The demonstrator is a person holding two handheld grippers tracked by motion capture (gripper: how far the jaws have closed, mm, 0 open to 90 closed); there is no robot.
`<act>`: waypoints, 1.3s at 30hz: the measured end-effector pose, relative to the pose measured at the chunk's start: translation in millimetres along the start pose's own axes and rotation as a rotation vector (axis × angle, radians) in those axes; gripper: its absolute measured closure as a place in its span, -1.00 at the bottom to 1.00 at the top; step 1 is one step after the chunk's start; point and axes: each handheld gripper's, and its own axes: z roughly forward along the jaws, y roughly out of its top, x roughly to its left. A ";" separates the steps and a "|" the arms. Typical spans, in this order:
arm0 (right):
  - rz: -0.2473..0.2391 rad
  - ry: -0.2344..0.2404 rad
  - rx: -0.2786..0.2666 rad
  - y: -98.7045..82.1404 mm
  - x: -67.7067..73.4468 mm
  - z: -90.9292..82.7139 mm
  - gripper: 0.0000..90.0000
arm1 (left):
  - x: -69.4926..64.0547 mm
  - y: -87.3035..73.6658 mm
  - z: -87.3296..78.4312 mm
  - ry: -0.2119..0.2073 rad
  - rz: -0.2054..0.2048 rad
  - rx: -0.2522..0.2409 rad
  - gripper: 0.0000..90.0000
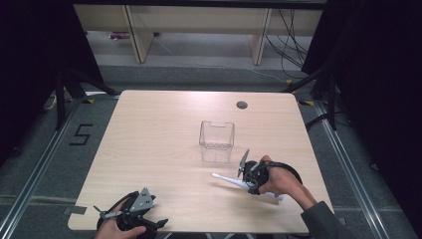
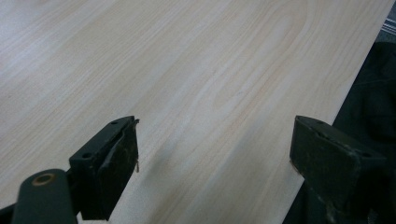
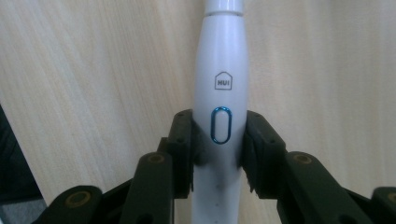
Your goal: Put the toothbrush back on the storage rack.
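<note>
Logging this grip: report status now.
Right gripper shut on electric toothbrush, low over table. Left gripper open, idle. Clear plastic container ahead, path unobstructed.

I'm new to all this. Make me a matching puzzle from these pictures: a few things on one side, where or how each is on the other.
Things:
1. electric toothbrush
2. clear container
3. left gripper
4. round grommet

States:
A. jaws apart over bare wood
B. set in the table's far edge
C. clamped between two black jaws
D. standing empty mid-table

Pairs: 1-C, 2-D, 3-A, 4-B
</note>
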 end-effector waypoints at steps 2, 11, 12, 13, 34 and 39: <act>0.036 -0.013 -0.043 -5.9 1.5 -8.5 0.48 | 0.0 0.1 -0.5 -0.001 0.002 -0.001 -0.67; 0.105 -0.028 -0.309 -36.5 -0.8 -39.0 0.48 | -0.1 0.3 -0.3 0.006 -0.001 -0.001 -0.67; 0.109 -0.042 -0.333 -38.3 -1.7 -40.3 0.48 | 0.2 0.2 -0.2 0.006 -0.001 0.000 -0.67; 0.133 -0.052 -0.343 -39.9 -1.2 -41.6 0.48 | 0.9 0.5 0.1 0.002 -0.002 0.008 -0.67; 0.333 -0.106 -0.735 -50.5 -28.7 -59.6 0.48 | 1.5 -0.1 -0.9 0.010 -0.009 -0.008 -0.67; 0.359 -0.100 -0.784 -47.3 -33.6 -60.2 0.48 | 1.5 0.1 -1.1 0.011 -0.006 -0.009 -0.67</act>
